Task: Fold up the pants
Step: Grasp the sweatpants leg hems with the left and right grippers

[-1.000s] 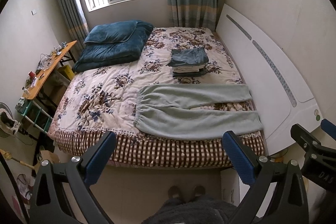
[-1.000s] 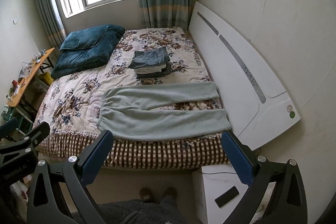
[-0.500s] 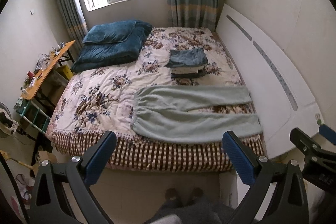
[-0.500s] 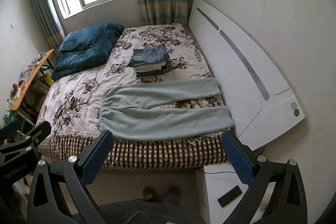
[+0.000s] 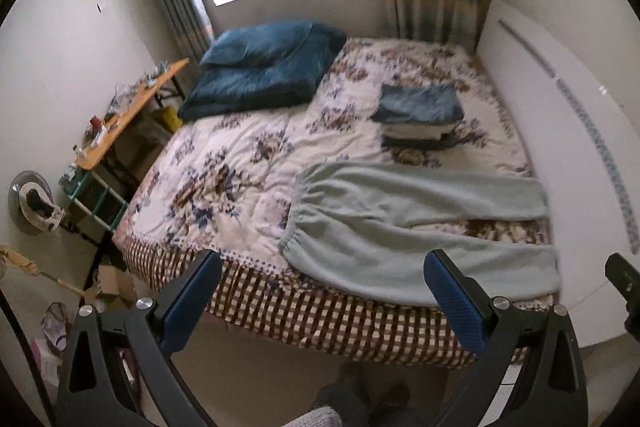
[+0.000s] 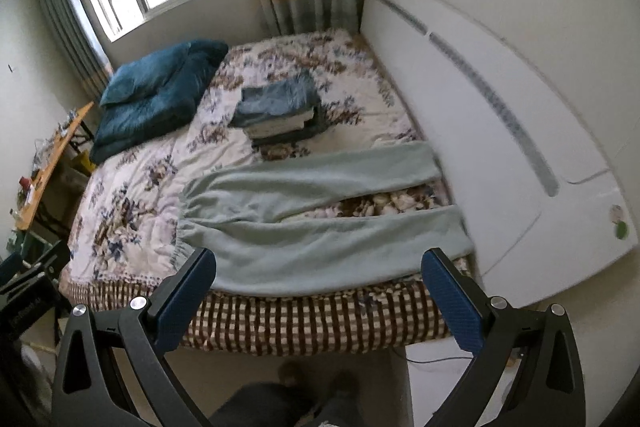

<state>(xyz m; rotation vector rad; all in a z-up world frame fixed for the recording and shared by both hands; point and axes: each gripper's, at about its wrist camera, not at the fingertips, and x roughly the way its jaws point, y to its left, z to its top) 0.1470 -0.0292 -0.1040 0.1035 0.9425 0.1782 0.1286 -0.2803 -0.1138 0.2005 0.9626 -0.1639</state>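
Pants laid flat, ready for folding

The soft grey-green pants (image 5: pixel 404 227) lie spread on the flowered quilt (image 5: pixel 240 163) near the bed's front edge, waistband gathered, legs parted towards the headboard (image 6: pixel 500 155), likely flattened for a clean fold. Left tongs (image 5: pixel 320 297) and right tongs (image 6: pixel 318 293) hover spread wide, empty, short of the cloth

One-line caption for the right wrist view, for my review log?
Open right gripper above the bed edge, facing unfolded light green pants spread flat, folded clothes stack behind.
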